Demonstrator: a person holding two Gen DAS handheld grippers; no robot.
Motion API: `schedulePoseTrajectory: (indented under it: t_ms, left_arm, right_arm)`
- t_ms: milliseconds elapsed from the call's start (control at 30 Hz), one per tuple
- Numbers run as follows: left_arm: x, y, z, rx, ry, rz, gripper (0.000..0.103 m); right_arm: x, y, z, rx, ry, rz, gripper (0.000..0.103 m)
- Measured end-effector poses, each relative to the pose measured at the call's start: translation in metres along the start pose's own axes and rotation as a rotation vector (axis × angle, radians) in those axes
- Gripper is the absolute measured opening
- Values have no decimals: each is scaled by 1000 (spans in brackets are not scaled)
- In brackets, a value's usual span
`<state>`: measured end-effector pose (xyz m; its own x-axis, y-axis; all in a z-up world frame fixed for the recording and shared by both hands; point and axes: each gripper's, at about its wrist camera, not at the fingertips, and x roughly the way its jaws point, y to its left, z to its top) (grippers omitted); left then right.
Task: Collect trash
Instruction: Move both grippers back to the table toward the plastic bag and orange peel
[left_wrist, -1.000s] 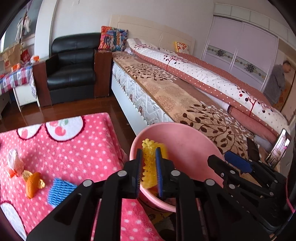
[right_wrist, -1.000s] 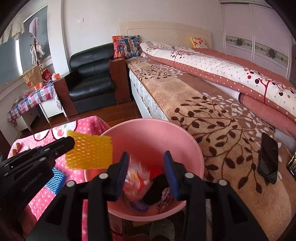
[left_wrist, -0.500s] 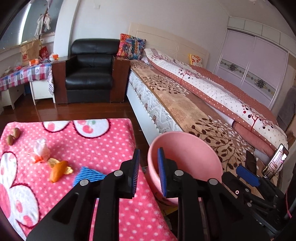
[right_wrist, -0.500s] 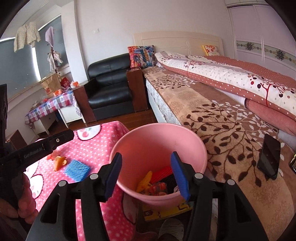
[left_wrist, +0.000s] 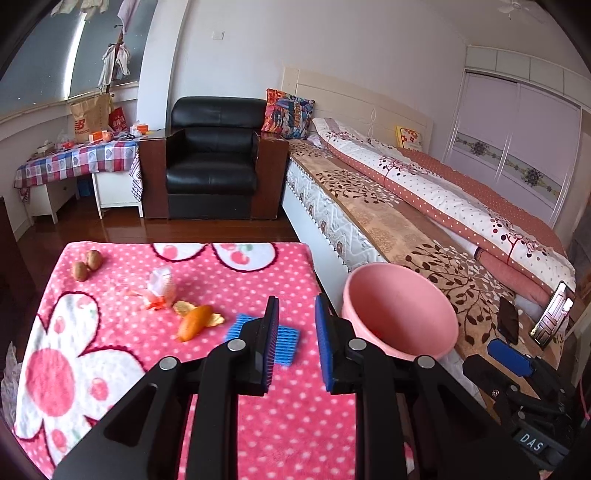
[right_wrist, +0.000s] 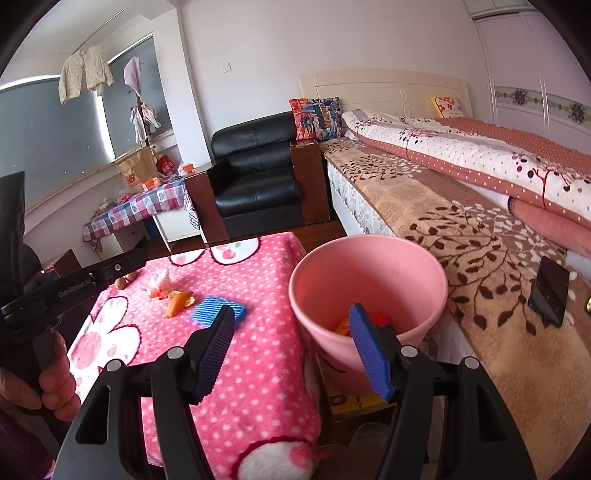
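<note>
Left gripper (left_wrist: 293, 336) parted, empty, above blue foam net (left_wrist: 280, 341) on desk (left_wrist: 240, 280). Right gripper (right_wrist: 291, 345) jaws just widened, empty, by pink bucket (right_wrist: 369, 258); contents possibly wrappers.

Bedroom: bed (left_wrist: 424, 206), armchair (left_wrist: 210, 162) (black)

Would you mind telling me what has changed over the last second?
The left gripper dropped its yellow foam net, the right gripper its wrapper, into the pink bucket. Both have pulled back, empty; the right jaws have just been opening. The blue foam net, orange peel and nuts stayed put.
</note>
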<state>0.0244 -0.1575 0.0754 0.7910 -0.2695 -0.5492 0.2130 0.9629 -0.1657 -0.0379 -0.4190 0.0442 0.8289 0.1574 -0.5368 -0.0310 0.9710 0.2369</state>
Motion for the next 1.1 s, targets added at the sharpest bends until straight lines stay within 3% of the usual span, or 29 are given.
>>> schedulePoseTrajectory:
  t_ms: [367,600,867,1100]
  left_arm:
    - [-54,68,-2,-28,-59,-19,20]
    - [-65,104,-3,-86,-80,11,20]
    - [-41,141,-6,-103,-21,71,20]
    - [9,166,-12,-125,50,92,20]
  right_arm:
    - [-20,49,-14,-2,-13,10,68]
    - [-7,57,-23,20,26,84,68]
    - [29,85,-23,-48,53,170,68]
    - [77,120,-16,-132,100,222,68]
